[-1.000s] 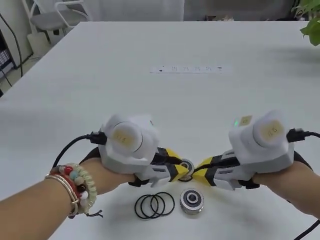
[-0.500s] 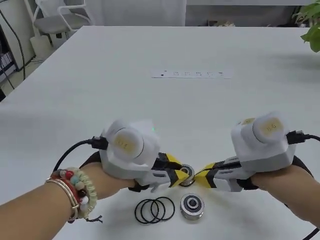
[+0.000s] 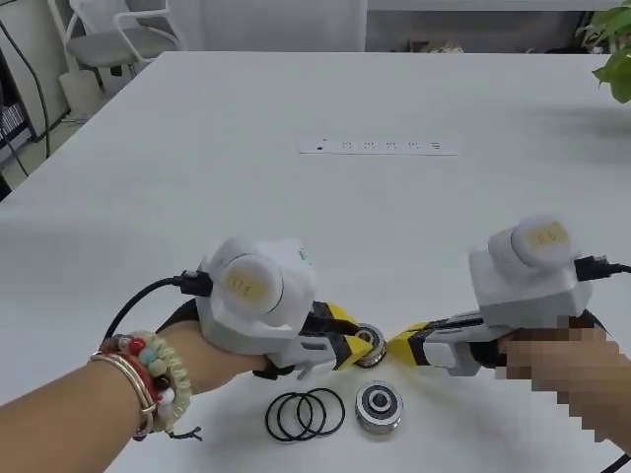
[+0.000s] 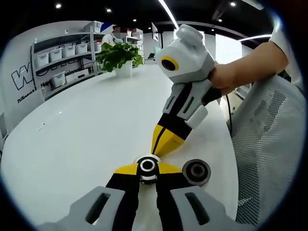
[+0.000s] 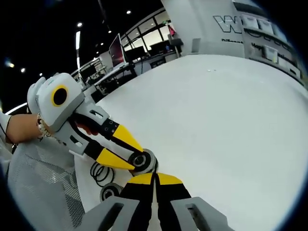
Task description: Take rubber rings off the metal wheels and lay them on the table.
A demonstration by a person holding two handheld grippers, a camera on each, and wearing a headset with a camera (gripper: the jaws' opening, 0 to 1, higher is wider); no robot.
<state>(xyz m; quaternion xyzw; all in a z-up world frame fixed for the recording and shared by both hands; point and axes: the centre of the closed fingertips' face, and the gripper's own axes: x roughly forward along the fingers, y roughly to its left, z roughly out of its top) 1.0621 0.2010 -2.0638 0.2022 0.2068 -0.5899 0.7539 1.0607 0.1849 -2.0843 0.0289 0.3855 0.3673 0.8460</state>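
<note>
Head view: loose wheel (image 3: 379, 405) lies flat, bore pointing up.

Smooth, faintly glossy white plastic shells the left hand-held gripper (image 3: 357, 345) and the right hand-held gripper (image 3: 397, 345). Between the left one's jaws the metal wheel (image 3: 371, 338) gleams polished. Just beside them, matt black rubber rings (image 3: 304, 412) lie on the smooth, matt white desk (image 3: 296, 197).
</note>
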